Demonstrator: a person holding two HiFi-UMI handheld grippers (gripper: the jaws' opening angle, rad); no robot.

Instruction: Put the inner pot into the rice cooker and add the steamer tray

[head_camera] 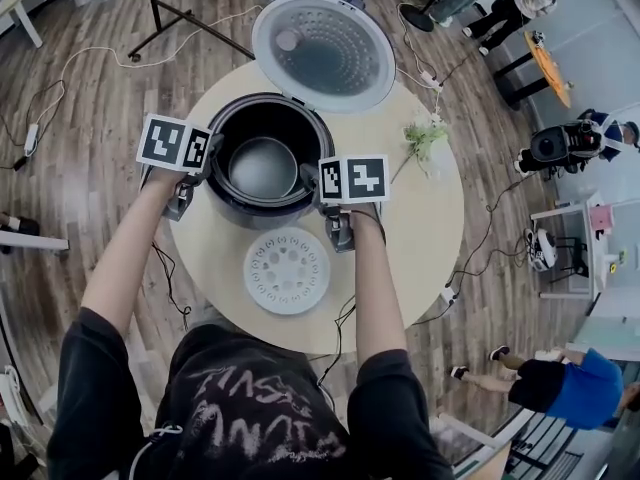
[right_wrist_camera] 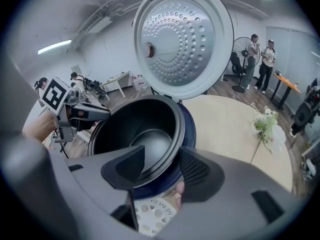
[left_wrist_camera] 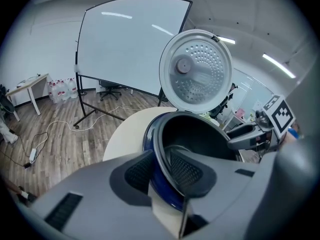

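From the head view, the inner pot (head_camera: 262, 168) sat down inside the rice cooker (head_camera: 232, 206), directly between my two sets of fingers. The left gripper (head_camera: 208, 168) was at one side of the rim and the right gripper (head_camera: 312, 183) at the opposite side. The lid (head_camera: 323, 51) stood open beyond the fingertips. The steamer tray (head_camera: 287, 270) lay flat on the table (head_camera: 430, 218) behind the fingers, towards me and untouched.

In the left gripper view, the jaws were narrowly parted and straddled the pot's rim, one finger inside the bowl and one outside. They looked pinched on it, with the cooker's blue wall (left_wrist_camera: 162, 196) showing just below the fingertips.

In the right gripper view, the jaws also straddled the rim, but wider. The outer finger stood clear of the lip with a gap showing, so I judged that side had no grip. The tray (right_wrist_camera: 152, 216) showed under the fingertips.

The pot looked seated, so I judged the step in hand to be letting go. To do it well, I would open the left fingers to match the right. Then I would lift both straight up off the lip, so the pot isn't dragged or tilted, before reaching back for the tray.
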